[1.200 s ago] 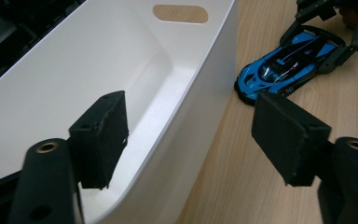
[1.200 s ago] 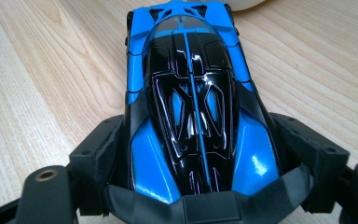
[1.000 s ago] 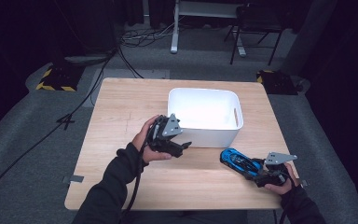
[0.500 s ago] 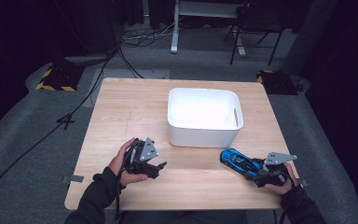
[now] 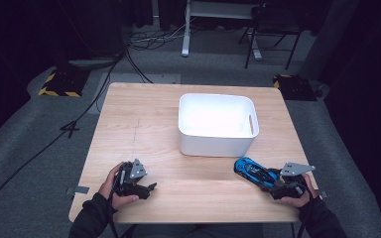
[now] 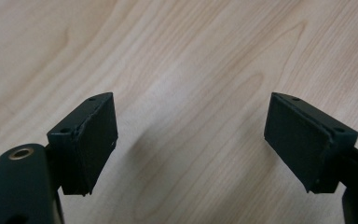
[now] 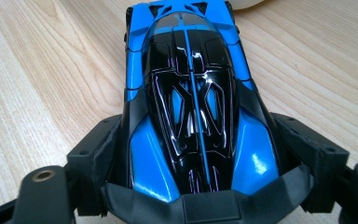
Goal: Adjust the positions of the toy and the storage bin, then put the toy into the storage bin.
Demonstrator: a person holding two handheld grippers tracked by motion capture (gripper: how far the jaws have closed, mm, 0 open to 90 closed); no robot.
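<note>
A blue and black toy car point(image 5: 254, 172) point(image 7: 193, 98) rests on the wooden table point(image 5: 144, 124) near its front right corner. My right gripper point(image 5: 273, 182) point(image 7: 196, 161) is shut on the car's rear end, one black pad pressed against each flank. At the front left of the table, my left gripper point(image 5: 149, 189) point(image 6: 191, 140) is held low over bare wood, jaws open wide, nothing between its pads point(image 6: 93, 140).
A white rectangular bin point(image 5: 217, 124) with a slot handle stands at the middle of the table, just behind the car. Cables, a chair and a desk leg lie on the dark floor beyond the far edge.
My left gripper has come down and back from beside the bin's left front corner to the table's front left. The right gripper and the car have stayed put.
</note>
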